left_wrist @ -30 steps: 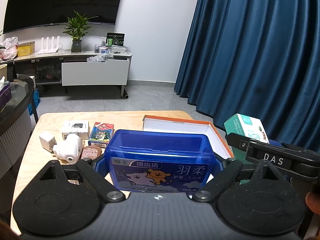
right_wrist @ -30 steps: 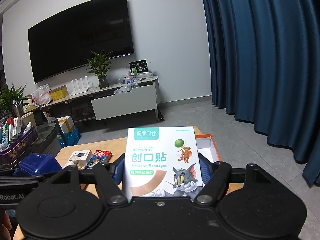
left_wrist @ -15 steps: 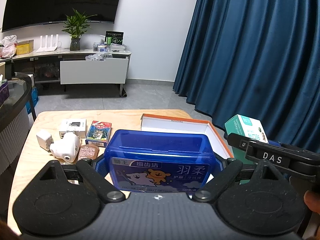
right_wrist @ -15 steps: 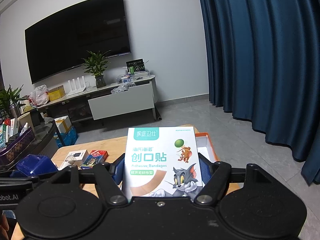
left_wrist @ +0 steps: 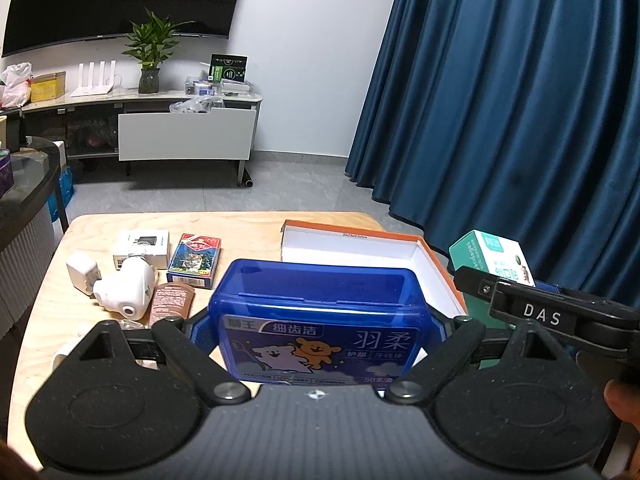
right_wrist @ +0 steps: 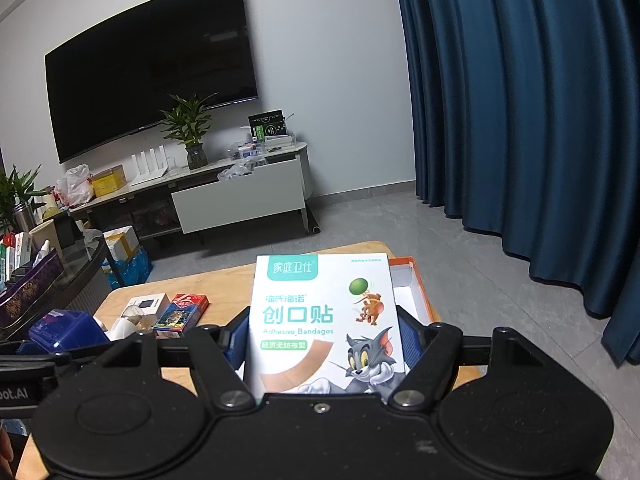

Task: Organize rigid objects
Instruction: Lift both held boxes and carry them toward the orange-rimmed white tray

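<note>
My left gripper (left_wrist: 318,322) is shut on a blue plastic box (left_wrist: 316,292) with cartoon bears on its lid, holding it by its two short sides above the near part of the wooden table (left_wrist: 248,228). Just behind it lies an open white box with orange walls (left_wrist: 352,244). My right gripper (right_wrist: 324,338) is shut on a white and teal adhesive bandage box (right_wrist: 320,312), held upright above the table. In the left wrist view that bandage box (left_wrist: 490,254) shows at the right, beside the orange box. The blue box (right_wrist: 64,330) shows at the left of the right wrist view.
Left on the table lie a white charger carton (left_wrist: 140,240), a playing-card pack (left_wrist: 194,260), a white plug (left_wrist: 82,272), a white rounded device (left_wrist: 126,290) and a brown tube (left_wrist: 170,304). A blue curtain (left_wrist: 520,120) hangs right; a TV stand (left_wrist: 184,132) stands at the back.
Both views have drifted only slightly. Each gripper keeps the same hold on its box, and the things on the table lie as before.
</note>
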